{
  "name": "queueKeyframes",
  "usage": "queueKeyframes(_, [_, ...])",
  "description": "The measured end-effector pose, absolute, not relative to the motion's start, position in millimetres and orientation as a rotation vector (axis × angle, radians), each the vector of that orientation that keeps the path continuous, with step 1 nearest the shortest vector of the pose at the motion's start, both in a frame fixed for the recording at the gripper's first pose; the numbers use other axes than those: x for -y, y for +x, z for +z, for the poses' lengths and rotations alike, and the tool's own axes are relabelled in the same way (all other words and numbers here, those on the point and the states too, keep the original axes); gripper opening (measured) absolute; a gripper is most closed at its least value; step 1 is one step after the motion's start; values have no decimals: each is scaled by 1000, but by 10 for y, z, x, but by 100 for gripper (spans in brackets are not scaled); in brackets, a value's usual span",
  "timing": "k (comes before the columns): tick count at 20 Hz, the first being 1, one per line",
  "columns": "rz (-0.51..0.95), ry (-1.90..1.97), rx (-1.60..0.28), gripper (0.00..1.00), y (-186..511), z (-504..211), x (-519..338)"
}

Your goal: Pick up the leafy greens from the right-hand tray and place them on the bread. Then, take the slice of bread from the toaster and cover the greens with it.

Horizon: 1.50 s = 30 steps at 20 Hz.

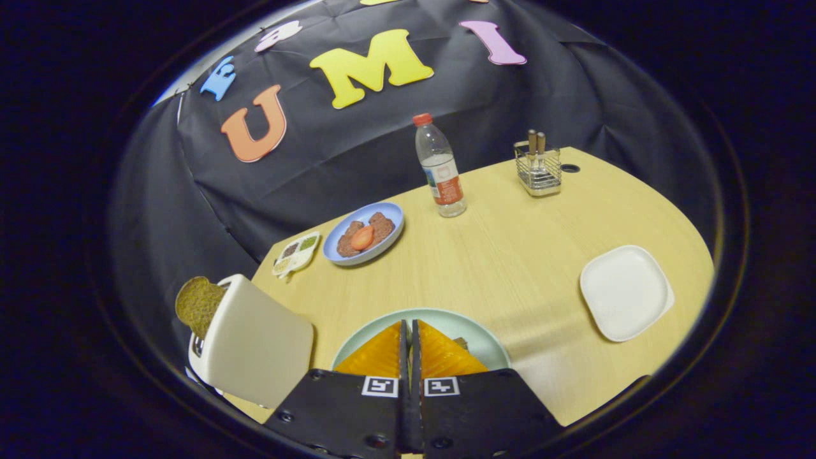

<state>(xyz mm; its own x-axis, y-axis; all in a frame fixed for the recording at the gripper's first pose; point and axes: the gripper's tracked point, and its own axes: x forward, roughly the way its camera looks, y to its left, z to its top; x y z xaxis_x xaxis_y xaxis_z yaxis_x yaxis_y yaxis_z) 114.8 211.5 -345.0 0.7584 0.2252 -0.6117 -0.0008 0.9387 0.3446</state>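
Gripper (409, 338) over pale green plate (456, 322).
Orange fingers (379, 354) pressed together, holding nothing visible; bread slice (197, 305) standing in toaster (255, 341).

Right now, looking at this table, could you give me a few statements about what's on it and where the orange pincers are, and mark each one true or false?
1. The gripper has its two orange fingers closed together with nothing visible between them. True.
2. A slice of bread sticks out of the white toaster. True.
3. The white square tray holds leafy greens. False: it looks bare.
4. The water bottle lies on its side. False: it stands upright, with a red cap.
5. The blue plate carries brown patties with an orange-red piece on top. True.
6. The fingers hover above the wire utensil holder. False: they are over the pale green plate.
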Motion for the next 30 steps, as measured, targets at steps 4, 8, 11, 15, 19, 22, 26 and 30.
queueKeyframes(4, [127,256,-722,0,1184,-3638,-2066])
queueKeyframes(8, [117,168,-700,13,1217,-3646,-2014])
queueKeyframes(11, [111,119,-671,53,1203,-3522,-1947])
queueKeyframes(15, [92,47,-581,94,1174,-3118,-1852])
queueKeyframes(19, [74,13,-482,96,1086,-2520,-1923])
queueKeyframes(22, [123,28,-421,97,971,-2039,-2281])
queueKeyframes(26, [191,66,-335,96,849,-1486,-2945])
queueKeyframes(30, [232,92,-333,96,719,-1382,-3633])
